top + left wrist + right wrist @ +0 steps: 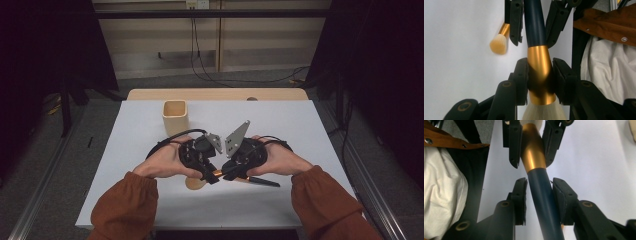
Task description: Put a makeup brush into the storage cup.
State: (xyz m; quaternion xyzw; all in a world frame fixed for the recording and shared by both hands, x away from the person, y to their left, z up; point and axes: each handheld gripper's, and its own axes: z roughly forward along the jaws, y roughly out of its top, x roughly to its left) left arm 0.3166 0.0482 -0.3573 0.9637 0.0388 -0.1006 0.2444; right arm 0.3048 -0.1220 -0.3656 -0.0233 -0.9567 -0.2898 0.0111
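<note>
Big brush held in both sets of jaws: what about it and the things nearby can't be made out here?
Big brush: bristle tip cut off by the left gripper view's bottom edge; handle end by the right gripper view's.
Small brush: handle hidden behind a jaw, left gripper view.
Cup: inside too small to tell, high view.

We see a tan square cup (175, 115) standing upright on the white table (280, 125), toward its far left. A smaller brush (499, 43) with pale bristles lies flat on the tabletop, and black cables (210, 75) trail across the grey floor beyond.
</note>
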